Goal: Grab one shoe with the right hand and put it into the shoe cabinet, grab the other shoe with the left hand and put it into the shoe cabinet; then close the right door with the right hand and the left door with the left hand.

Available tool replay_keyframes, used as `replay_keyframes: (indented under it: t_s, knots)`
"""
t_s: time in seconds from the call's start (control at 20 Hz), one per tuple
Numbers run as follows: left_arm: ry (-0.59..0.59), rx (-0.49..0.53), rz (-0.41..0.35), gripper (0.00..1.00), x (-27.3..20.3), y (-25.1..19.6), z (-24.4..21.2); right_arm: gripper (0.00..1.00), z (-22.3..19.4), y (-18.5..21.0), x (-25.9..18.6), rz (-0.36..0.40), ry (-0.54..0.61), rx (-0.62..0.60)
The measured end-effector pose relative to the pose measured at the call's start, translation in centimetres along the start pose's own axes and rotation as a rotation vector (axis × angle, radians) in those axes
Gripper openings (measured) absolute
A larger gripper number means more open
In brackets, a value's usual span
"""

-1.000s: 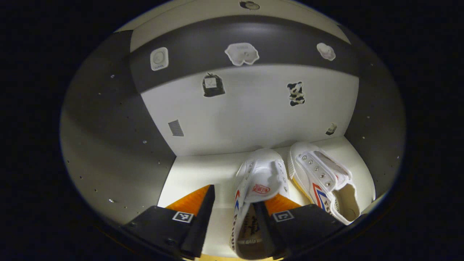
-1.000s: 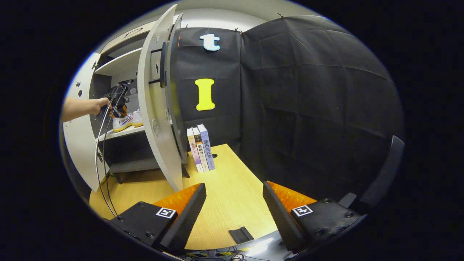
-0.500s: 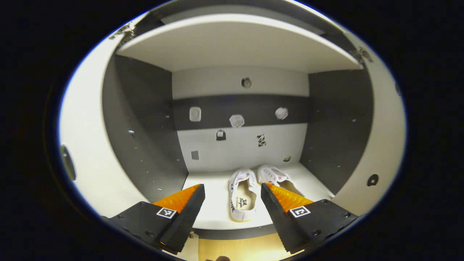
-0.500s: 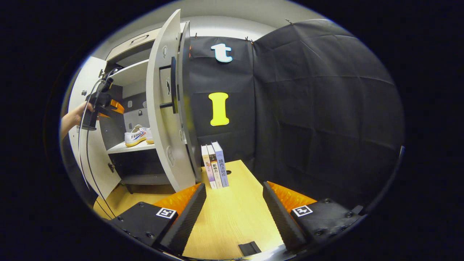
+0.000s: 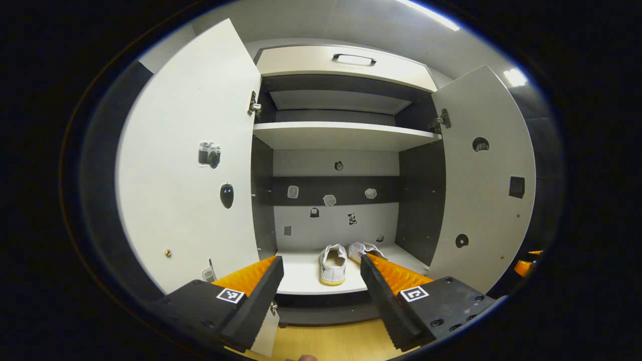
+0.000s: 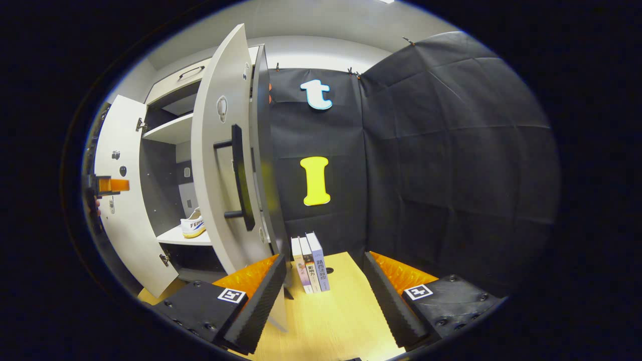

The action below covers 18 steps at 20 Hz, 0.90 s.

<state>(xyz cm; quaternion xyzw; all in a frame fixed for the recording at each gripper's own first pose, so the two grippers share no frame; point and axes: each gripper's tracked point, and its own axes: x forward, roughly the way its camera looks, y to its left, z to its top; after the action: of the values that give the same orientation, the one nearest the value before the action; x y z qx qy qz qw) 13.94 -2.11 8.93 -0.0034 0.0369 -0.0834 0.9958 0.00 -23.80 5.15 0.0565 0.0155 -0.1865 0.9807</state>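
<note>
Two white canvas shoes sit side by side on the lower shelf of the shoe cabinet, heels toward me. My left gripper hangs open and empty in front of the cabinet. The left door and the right door both stand wide open. In the right gripper view, my right gripper is open and empty over the table, beside the right door with its black handle. One shoe shows on the shelf there, and the left gripper's orange finger at far left.
Three books stand upright on the wooden table just right of the cabinet. An upper shelf and a top drawer with a handle sit above the shoes. Black cloth walls close the booth behind and to the right.
My left gripper has drawn back out of the cabinet, leaving its shoe on the shelf; both doors now show in its view. My right gripper has edged closer to the right door.
</note>
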Motion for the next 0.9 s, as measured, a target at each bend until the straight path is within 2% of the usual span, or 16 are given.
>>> replay_keyframes:
  t_s: [0.25,0.35,0.45,0.65,0.9]
  knots:
    - [0.023,-0.031,0.014,0.96,-6.3,0.2,-5.7,0.99,3.9,-0.9,3.3,-0.007,-0.058,-0.023]
    - [0.068,-0.048,0.031,0.96,-7.8,0.6,-8.8,0.99,5.1,-1.2,4.9,-0.006,-0.076,-0.047]
    - [0.101,-0.069,0.016,0.96,-8.7,0.6,-10.5,0.98,6.4,-0.8,6.1,0.01,-0.084,-0.056]
    - [0.088,-0.037,0.029,0.97,-9.8,2.5,-11.0,0.98,8.8,1.5,7.7,0.064,-0.119,-0.087]
    - [0.086,-0.055,0.103,0.96,-10.8,4.5,-12.0,0.98,10.0,4.5,7.7,0.13,-0.122,-0.069]
